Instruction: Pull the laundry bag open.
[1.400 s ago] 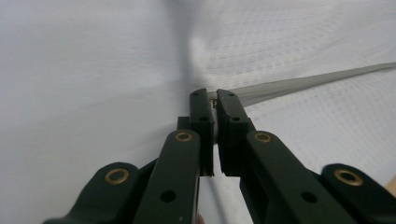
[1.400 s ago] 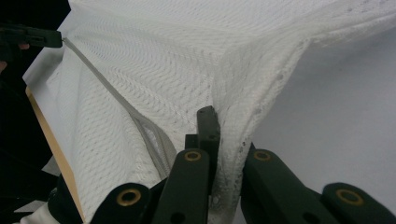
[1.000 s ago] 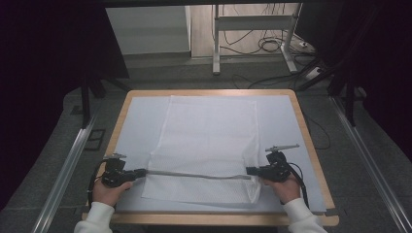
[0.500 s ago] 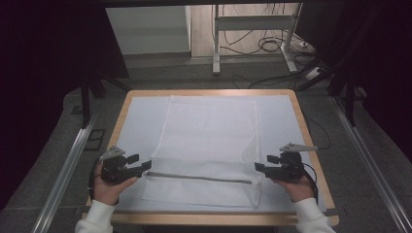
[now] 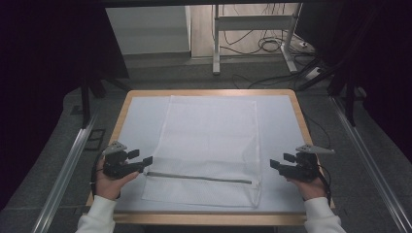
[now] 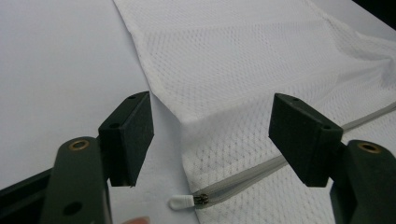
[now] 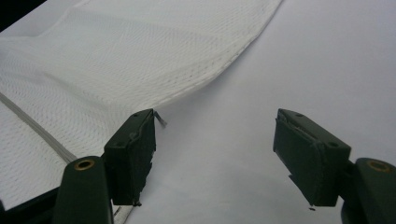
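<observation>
While flat, mesh bag (image 5: 209,145) lengthwise away.

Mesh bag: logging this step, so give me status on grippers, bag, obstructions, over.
Left gripper and right gripper open, jaws just opened, nothing between them. Mesh bag flat on the table, zipper across its near end. Nothing in the way.

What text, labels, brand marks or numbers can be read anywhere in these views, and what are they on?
None can be read.
Mesh laundry bag: plain white netting and a grey zipper, no tag or print visible.
Table: bare pale surface with a wooden rim, no marking.
Left gripper and right gripper: black jaws and grey top plates, no lettering visible.
Background floor and cables: too dark and small to tell.
</observation>
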Tool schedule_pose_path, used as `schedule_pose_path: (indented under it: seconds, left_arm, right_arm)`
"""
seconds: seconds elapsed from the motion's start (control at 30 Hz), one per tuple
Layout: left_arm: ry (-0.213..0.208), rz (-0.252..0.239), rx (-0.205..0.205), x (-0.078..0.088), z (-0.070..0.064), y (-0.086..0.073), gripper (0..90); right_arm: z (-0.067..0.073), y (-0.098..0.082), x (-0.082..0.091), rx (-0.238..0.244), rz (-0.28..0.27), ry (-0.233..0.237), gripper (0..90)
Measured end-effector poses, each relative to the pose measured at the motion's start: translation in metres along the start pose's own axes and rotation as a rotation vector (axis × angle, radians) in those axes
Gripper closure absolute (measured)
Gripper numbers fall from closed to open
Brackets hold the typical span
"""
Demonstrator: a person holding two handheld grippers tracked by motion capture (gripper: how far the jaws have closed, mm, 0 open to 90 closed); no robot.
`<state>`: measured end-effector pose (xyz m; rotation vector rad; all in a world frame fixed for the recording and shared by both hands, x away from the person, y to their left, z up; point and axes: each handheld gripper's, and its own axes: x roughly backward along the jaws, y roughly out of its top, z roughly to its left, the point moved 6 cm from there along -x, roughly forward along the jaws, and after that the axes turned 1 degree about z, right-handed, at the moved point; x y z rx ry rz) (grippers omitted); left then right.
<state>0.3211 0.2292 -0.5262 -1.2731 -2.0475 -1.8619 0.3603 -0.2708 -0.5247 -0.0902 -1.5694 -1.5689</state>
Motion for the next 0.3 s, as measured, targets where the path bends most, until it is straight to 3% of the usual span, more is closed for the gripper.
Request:
schedule_pose_path:
  seconds: [0.3]
  left_arm:
    - [0.017, -0.006, 0.013, -0.0030, 0.0043, 0.0021, 26.8]
  right_arm:
    - [0.0009, 0.0001, -0.0011, 0.001, -0.014, 0.003, 24.7]
